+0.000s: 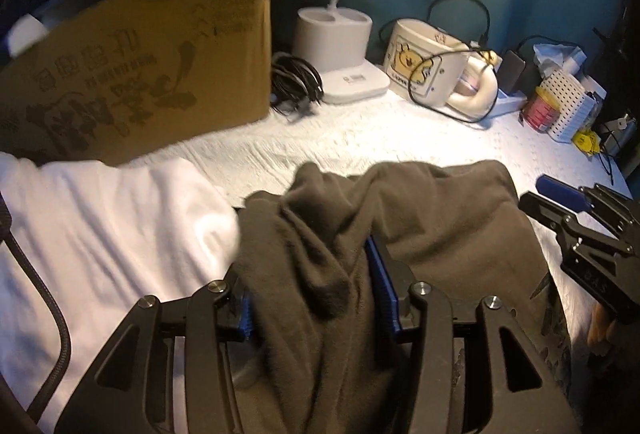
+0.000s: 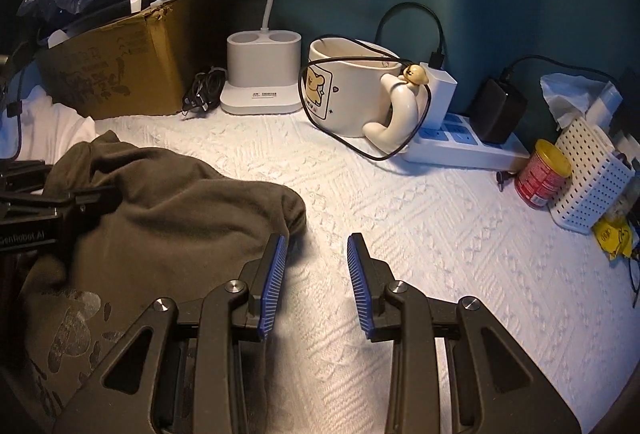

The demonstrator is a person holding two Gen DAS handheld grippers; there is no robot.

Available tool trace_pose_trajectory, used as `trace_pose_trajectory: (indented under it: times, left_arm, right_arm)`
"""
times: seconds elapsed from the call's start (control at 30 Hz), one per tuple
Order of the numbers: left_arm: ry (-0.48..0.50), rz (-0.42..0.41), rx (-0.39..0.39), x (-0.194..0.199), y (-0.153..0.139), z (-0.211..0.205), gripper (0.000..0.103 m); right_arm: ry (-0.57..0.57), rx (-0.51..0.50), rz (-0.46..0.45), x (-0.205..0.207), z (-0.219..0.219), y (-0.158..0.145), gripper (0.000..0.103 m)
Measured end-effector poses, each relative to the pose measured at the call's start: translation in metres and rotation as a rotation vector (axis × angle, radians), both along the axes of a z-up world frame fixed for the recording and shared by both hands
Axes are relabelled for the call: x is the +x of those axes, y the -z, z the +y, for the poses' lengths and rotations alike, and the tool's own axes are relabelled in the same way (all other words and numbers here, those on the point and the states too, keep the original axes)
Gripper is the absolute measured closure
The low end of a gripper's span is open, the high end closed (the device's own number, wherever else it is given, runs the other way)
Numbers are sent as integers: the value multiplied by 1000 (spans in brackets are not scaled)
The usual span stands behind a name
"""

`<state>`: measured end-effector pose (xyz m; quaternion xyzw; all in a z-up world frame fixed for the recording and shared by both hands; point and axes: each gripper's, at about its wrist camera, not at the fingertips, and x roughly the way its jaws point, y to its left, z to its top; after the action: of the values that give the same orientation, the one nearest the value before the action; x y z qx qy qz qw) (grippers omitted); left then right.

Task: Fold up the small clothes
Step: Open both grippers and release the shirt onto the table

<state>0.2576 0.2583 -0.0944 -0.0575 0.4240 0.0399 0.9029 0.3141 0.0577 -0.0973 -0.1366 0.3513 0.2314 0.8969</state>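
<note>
Left gripper (image 1: 316,298): nearest in the left wrist view; jaws clamped on a thick bunched fold of the brown garment (image 1: 440,234), cloth filling the gap between the blue pads.
Right gripper (image 2: 316,282): jaws apart, holding nothing, poised over the white textured cover (image 2: 440,254) just right of the garment's rounded edge.
Brown garment: lies crumpled on the near left of the cover, a faded print on its near part; it looks soft, light and limp, likely fleecy, so it should sag and drag rather than hold shape.
Suggested hold: an outer edge or corner, pinched through one layer, not the bulky middle.
White cloth (image 1: 100,226): left, beside the garment.
Cardboard box (image 1: 140,73): far left.
Cartoon mug (image 2: 352,89): far, centre, with a black cable draped over it.
</note>
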Motion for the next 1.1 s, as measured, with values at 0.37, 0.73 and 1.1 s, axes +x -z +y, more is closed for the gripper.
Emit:
trace_pose_trajectory:
  times: [0.37,0.73,1.1]
  left_arm:
    - [78,-79,21,-56,-37,-19,55]
    - [97,35,-10,-103,12,-52,54]
    - [48,-26,23,-144,4,-70,54]
  right_arm:
    - [-1,7,-10,-33,-12,-9,70]
    - [-35,28,97,-86,-32,11,67]
    - [22,23,106,-126,-75,22,67]
